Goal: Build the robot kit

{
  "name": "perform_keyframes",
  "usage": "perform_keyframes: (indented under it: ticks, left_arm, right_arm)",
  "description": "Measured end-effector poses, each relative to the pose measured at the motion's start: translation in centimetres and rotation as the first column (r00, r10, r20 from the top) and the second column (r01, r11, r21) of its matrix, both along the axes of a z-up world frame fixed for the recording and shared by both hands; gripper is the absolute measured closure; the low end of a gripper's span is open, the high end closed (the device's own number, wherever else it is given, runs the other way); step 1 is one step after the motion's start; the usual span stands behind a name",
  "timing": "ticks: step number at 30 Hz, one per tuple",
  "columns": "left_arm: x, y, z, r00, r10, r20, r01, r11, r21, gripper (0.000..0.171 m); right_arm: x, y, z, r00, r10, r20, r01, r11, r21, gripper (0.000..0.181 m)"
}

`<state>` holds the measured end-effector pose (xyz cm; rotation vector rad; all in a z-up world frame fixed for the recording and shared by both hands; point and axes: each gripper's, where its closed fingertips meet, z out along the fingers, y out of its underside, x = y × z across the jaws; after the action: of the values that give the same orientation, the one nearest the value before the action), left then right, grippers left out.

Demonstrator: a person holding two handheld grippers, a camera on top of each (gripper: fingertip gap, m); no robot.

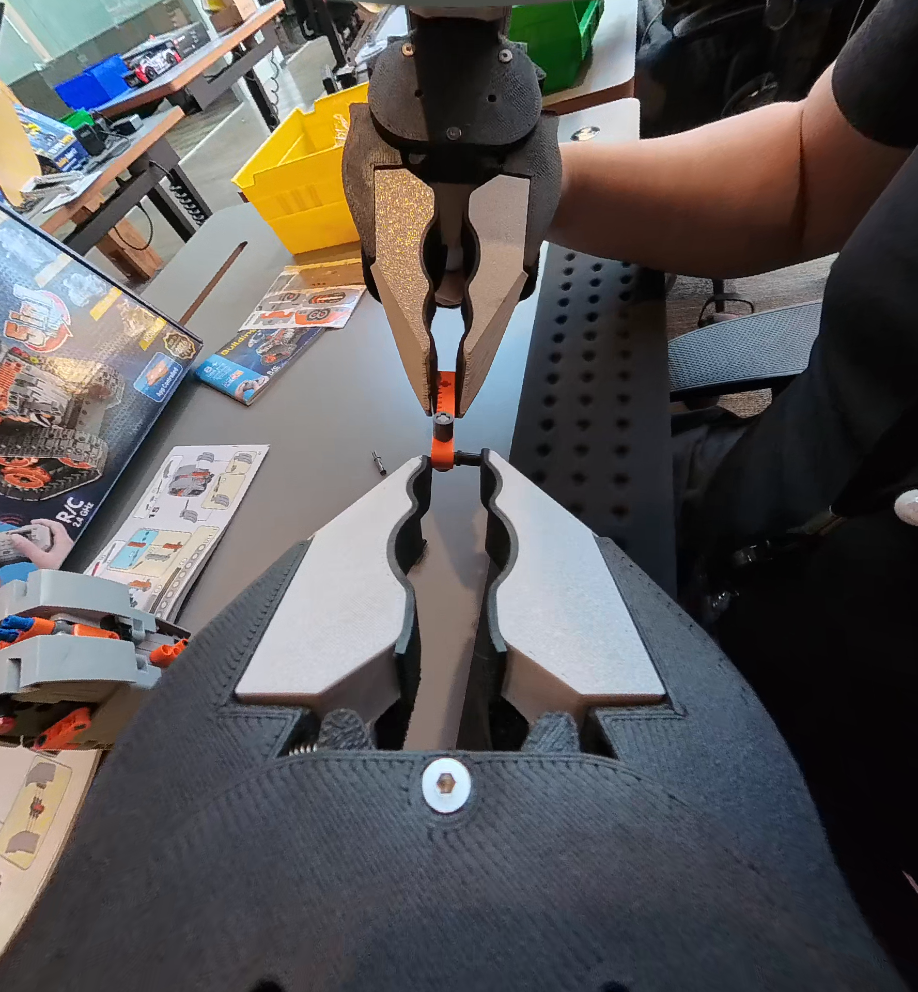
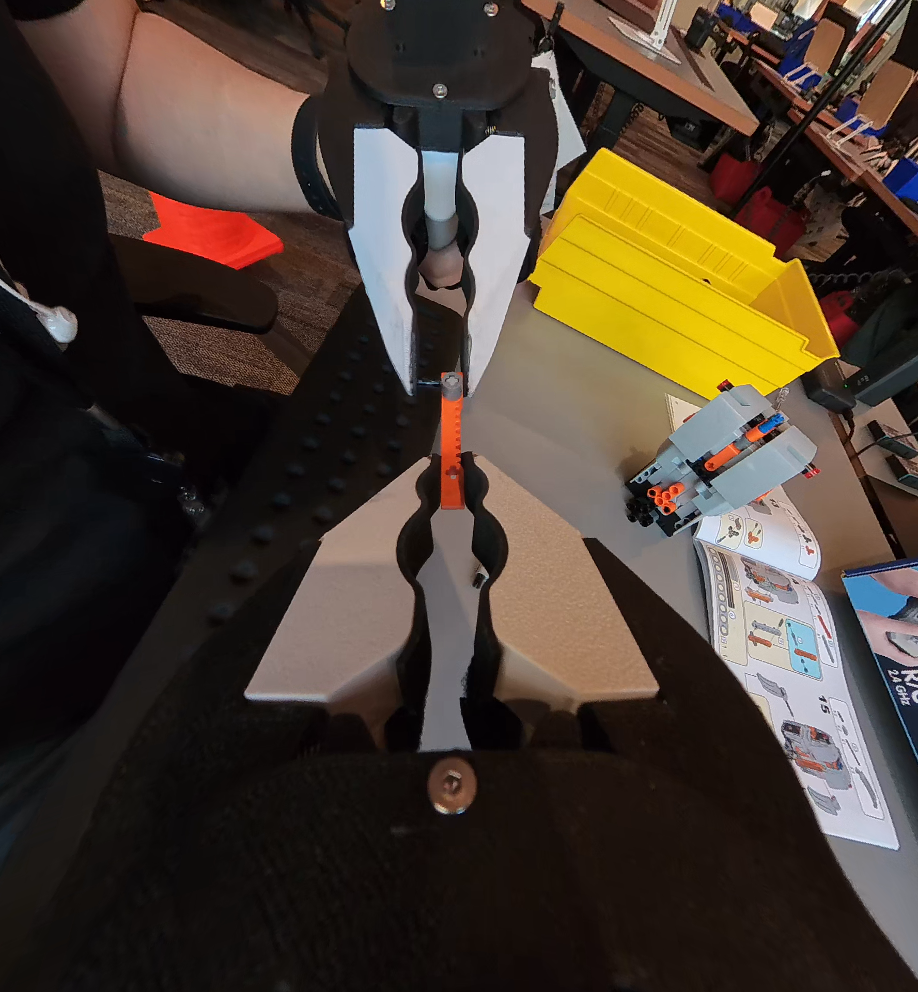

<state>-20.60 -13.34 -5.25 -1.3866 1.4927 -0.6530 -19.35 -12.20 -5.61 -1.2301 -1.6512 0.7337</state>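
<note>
Right gripper (image 2: 452, 472) is clamping the orange toothed beam (image 2: 452, 456). Left gripper (image 1: 454, 461) is closing on the black pin (image 1: 467, 458) at the beam's far end. Both are hovering above the worktop (image 1: 311, 408); keeping pin and beam square looks best.

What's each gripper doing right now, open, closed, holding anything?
Left gripper: partly open, the black pin on the orange beam's end between its fingertips; grip cannot be told.
Right gripper: closed on the orange toothed beam.

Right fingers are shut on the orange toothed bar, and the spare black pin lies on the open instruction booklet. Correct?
Not quite. The right gripper is shut on the orange toothed bar, but the spare black pin lies on the table beside the open instruction booklet, not on it; the left wrist view shows this.
</note>
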Motion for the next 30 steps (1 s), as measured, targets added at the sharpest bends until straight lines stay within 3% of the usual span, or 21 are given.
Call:
perform_keyframes:
  ticks: [18, 22, 23, 24, 26, 30]
  left_arm:
    - [0.2, 0.3, 1.3, 0.998, 0.065, -0.011, -0.065, 0.997, 0.047, 0.158]
    - [0.5, 0.7, 2.4, 0.991, 0.105, 0.077, -0.11, 0.993, 0.051, 0.157]
    - [0.5, 0.9, 2.6, 0.987, 0.122, 0.104, -0.127, 0.991, 0.037, 0.149]
    - [0.5, 1.1, 2.7, 0.982, 0.143, 0.122, -0.146, 0.989, 0.012, 0.129]
    - [0.4, 1.2, 2.7, 0.973, 0.169, 0.16, -0.162, 0.985, -0.056, 0.118]
    - [0.3, 0.5, 4.0, 0.943, 0.155, 0.295, -0.111, 0.981, -0.162, 0.138]
  right_arm:
    - [0.2, 0.3, 1.3, 0.998, -0.018, -0.06, 0.02, 1.0, 0.022, 0.175]
    - [0.5, 0.7, 2.0, 0.995, -0.022, -0.095, 0.023, 1.0, 0.008, 0.175]
    - [0.6, 0.8, 2.3, 0.994, -0.016, -0.106, 0.016, 1.0, 0.0, 0.175]
    - [0.8, 0.9, 2.5, 0.993, -0.016, -0.116, 0.014, 1.0, -0.02, 0.175]
    - [1.1, 1.4, 2.7, 0.991, -0.022, -0.132, 0.01, 0.996, -0.089, 0.175]
    - [1.6, 1.8, 3.9, 0.978, -0.039, -0.206, 0.011, 0.991, -0.133, 0.175]
